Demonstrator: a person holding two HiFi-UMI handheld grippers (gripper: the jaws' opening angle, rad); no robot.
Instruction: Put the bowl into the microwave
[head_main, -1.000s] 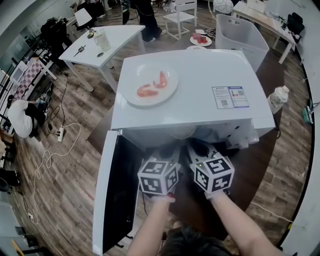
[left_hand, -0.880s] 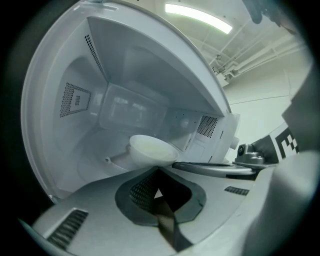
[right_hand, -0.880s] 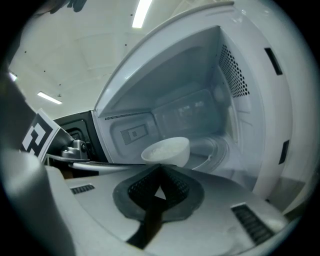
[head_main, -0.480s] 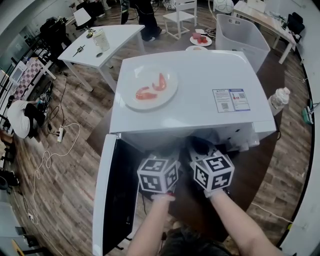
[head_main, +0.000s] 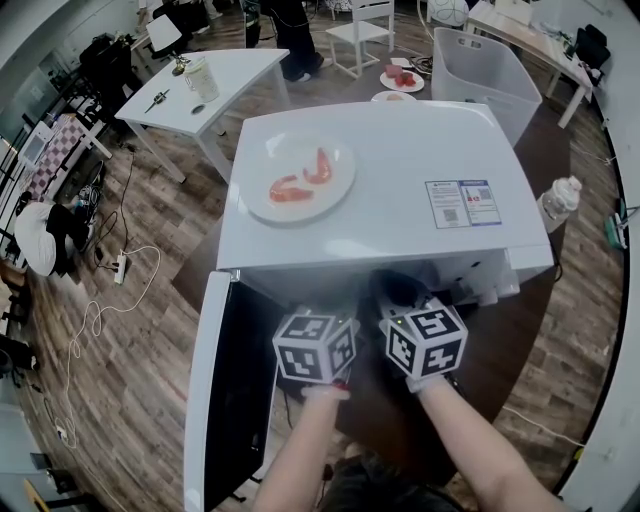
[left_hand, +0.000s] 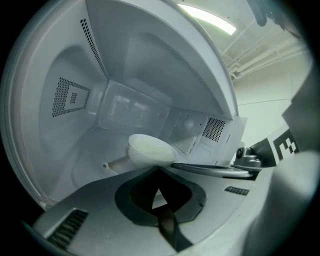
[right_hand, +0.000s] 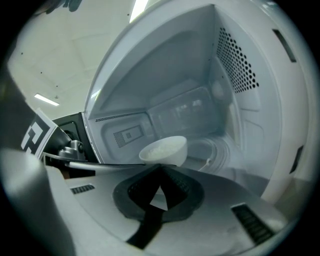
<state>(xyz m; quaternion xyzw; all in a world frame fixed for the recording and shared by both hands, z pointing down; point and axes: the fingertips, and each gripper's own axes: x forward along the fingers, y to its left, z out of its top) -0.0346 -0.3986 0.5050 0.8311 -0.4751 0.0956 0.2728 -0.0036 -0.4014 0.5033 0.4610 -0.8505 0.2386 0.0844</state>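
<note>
Small white bowl (right_hand: 165, 149) inside open microwave (head_main: 380, 190), near the front, just past both tips. Left gripper (left_hand: 159, 172) and right gripper (right_hand: 160, 167) both pressed together; rim nipped or merely touched, cannot tell. Probably glazed ceramic: stiff, slick, chippable, fairly light, something pale and grainy inside. Best taken by the thin rim, kept level. Smooth white cavity walls (right_hand: 150, 75), perforated vents (right_hand: 237, 65).

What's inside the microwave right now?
The white bowl, gripped at its rim by the left gripper and right gripper. The cavity floor directly under the bowl is covered; whether the bowl holds anything is unclear.
</note>
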